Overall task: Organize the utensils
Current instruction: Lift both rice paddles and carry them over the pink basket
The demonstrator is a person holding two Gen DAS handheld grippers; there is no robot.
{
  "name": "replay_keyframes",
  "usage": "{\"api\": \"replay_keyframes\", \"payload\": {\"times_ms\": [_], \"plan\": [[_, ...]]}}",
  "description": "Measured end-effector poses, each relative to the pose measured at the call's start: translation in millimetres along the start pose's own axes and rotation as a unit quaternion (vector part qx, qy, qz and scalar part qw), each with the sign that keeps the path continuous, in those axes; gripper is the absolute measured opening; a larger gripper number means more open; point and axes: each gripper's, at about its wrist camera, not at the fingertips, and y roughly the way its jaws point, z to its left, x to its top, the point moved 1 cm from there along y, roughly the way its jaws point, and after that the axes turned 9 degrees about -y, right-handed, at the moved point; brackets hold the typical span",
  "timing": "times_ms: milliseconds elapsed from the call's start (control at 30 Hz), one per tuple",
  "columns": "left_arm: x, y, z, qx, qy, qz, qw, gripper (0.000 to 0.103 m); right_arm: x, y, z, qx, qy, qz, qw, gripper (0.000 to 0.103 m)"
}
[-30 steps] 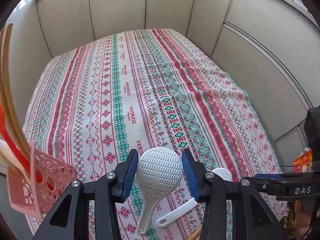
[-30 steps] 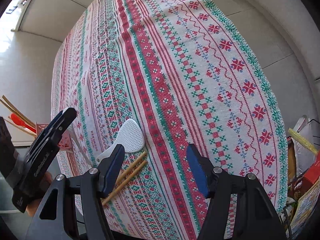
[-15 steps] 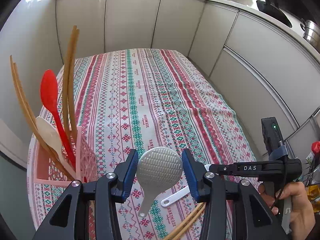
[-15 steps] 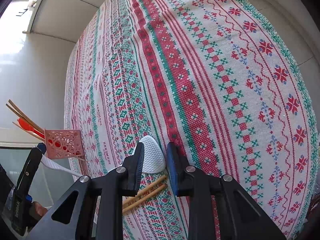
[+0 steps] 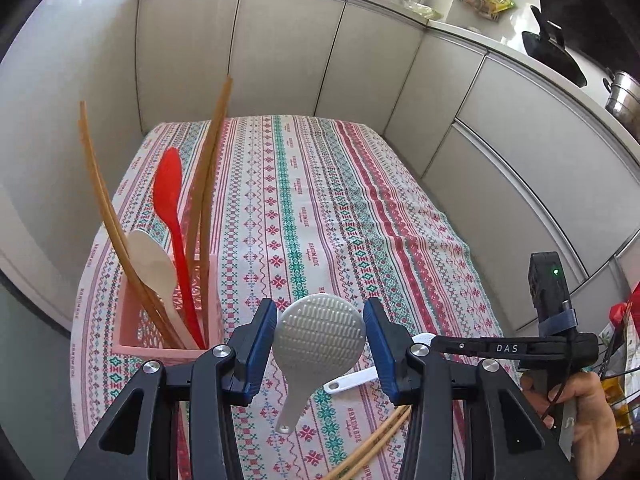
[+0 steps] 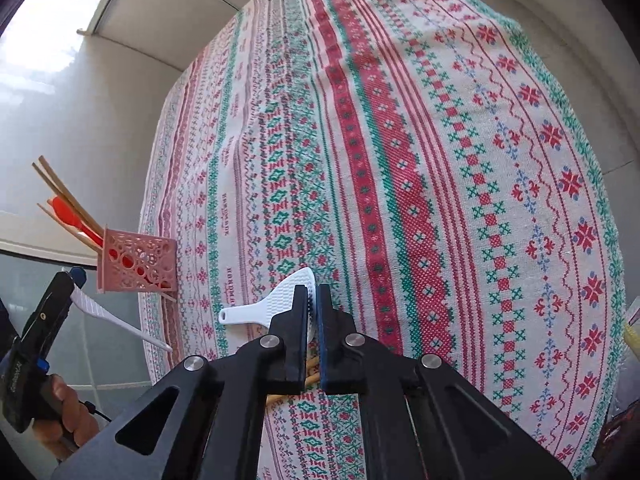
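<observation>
My left gripper (image 5: 320, 328) is shut on a white rice paddle (image 5: 320, 340), held by its head above the table with the handle hanging down. A pink utensil basket (image 5: 168, 320) stands to its left with chopsticks (image 5: 200, 208), a red spatula (image 5: 170, 200) and a pale spoon (image 5: 150, 264) in it. My right gripper (image 6: 313, 304) is shut on the head of a second white rice paddle (image 6: 276, 304) that lies on the tablecloth. A pair of chopsticks (image 5: 384, 440) lies beside it.
The table has a red, green and white patterned cloth (image 5: 320, 208). Grey cabinet fronts (image 5: 280, 60) surround it. Bags and packets (image 5: 624, 340) sit past the right edge. The basket (image 6: 136, 264) stands near the table's left edge.
My right gripper has closed on the paddle lying on the cloth. My left gripper has lifted higher with its paddle, and the basket has come fully into its view.
</observation>
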Motion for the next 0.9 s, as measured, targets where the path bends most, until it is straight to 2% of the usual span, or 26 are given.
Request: {"api": "replay_keyframes", "payload": {"times_ms": [133,233,333,500,667,733,900], "plan": [[5.4,-25.6,0.3,-0.006,0.003,-0.028,0.9996,0.046,-4.6,-25.4,36.8,-0.051,-0.057,-0.028,0.997,0.002],[11.7,-51.7,2.4,-0.007,0.004,-0.065,0.9979,0.046,-9.7,-45.6,66.2,-0.095,-0.120,-0.058,0.986,0.002],[17.2,-76.5,8.1,-0.005,-0.004,-0.105,0.9945,0.046,-12.5,-65.2,88.4,-0.114,-0.153,-0.089,0.978,0.002],[24.5,-108.6,23.3,0.003,-0.022,-0.174,0.9846,0.046,-17.5,-90.6,112.5,-0.112,-0.177,-0.130,0.969,0.002],[28.3,-112.6,38.9,0.007,-0.035,-0.240,0.9700,0.046,-16.6,-94.1,123.8,-0.105,-0.178,-0.139,0.968,0.002],[32.7,-102.3,46.3,0.026,-0.035,-0.243,0.9690,0.046,-15.9,-91.1,123.6,-0.105,-0.175,-0.135,0.970,0.002],[37.7,-77.9,70.1,0.020,-0.057,-0.243,0.9680,0.046,-15.3,-87.7,124.0,-0.107,-0.172,-0.132,0.970,0.002]]}}
